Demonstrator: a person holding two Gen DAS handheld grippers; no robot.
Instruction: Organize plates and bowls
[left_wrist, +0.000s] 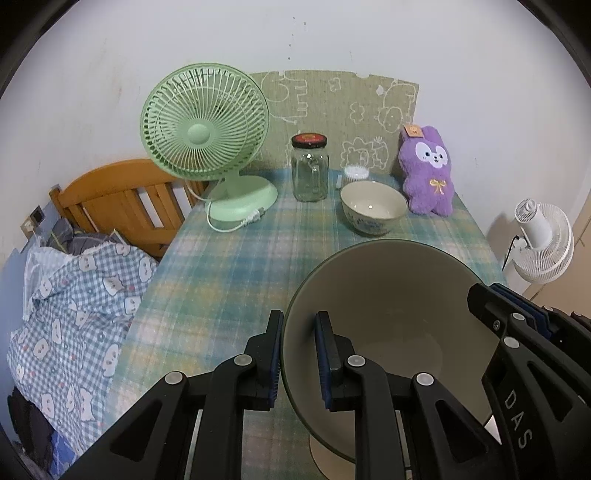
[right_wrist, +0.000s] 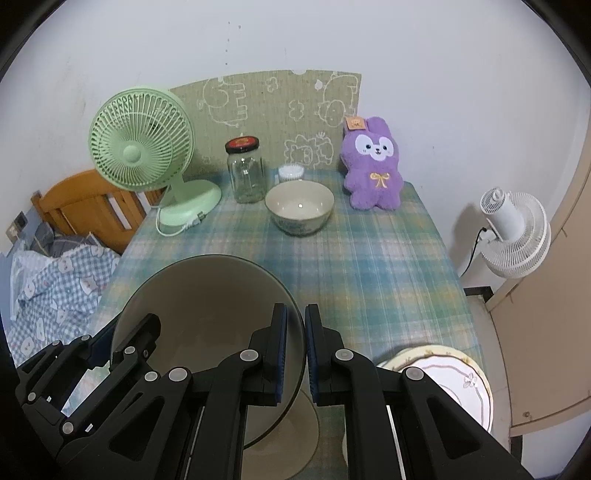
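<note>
Two grippers are clamping one big bowl (left_wrist: 391, 306) by its rim, one on each side. The left gripper (left_wrist: 299, 363) is pinching the bowl's left wall, one pad outside and one inside, jaws closed tight on the thin edge. The right gripper (right_wrist: 295, 354) is doing the same on the right wall, with the rim running between its blue pads. In the left wrist view the right gripper is showing at the bowl's far right edge; in the right wrist view the left one is showing at the lower left. The big bowl is tilting toward the cameras, its foot visible below the fingers, and whether that foot is touching the tablecloth (right_wrist: 384, 258) I cannot tell.

Farther back on the checked cloth a small bowl (right_wrist: 299, 206) is sitting upright, just in front of a white cup (right_wrist: 291, 172) and beside a glass jar (right_wrist: 246, 173). A green fan (right_wrist: 142, 147) is standing to the jar's left and a purple plush (right_wrist: 373, 166) to the right. Near the table's front right edge a plate (right_wrist: 458, 380) is lying flat. A white fan (right_wrist: 517, 236) is standing off the table at right.
</note>
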